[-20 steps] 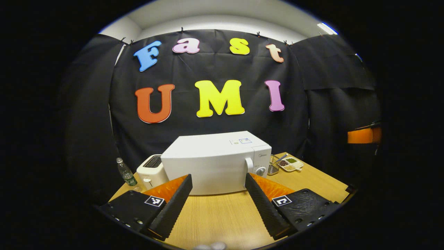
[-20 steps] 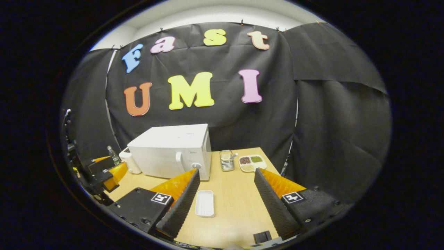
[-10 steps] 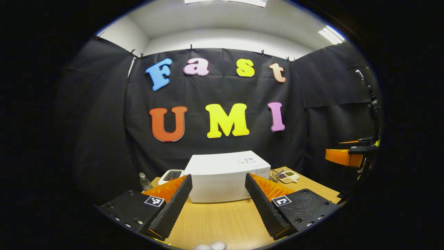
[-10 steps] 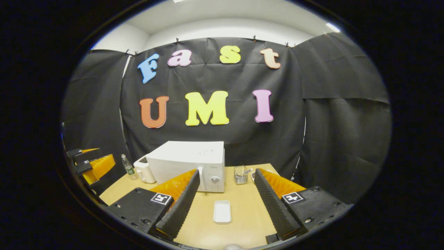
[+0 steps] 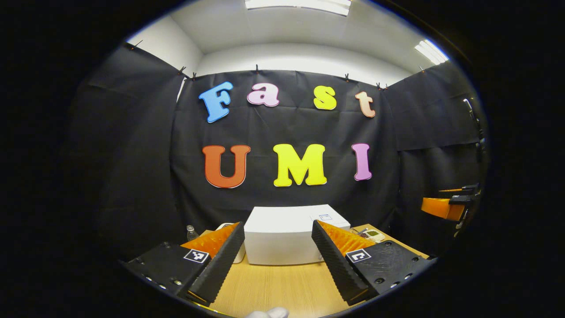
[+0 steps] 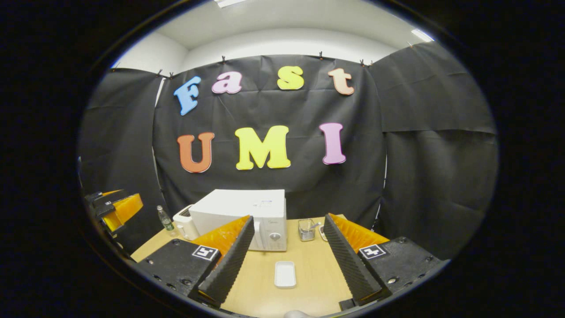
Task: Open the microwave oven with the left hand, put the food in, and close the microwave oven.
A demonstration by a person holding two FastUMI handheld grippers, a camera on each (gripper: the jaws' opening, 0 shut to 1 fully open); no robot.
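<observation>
Microwave (image 6: 247, 218) door shut; white tray (image 6: 284, 274) on table (image 6: 309, 269) before it

The microwave oven (image 6: 247, 217) is a white box-shaped unit standing upright toward the back of the wooden table; its door is closed; a vertical white handle and a round knob sit at the right end of its front face, seen in the right gripper view; in the left gripper view the microwave oven (image 5: 289, 234) faces the camera squarely. The food tray (image 6: 284, 274) is a small white rectangular dish; it lies flat on the table in front of the oven, apart from it; its contents cannot be made out.
</observation>
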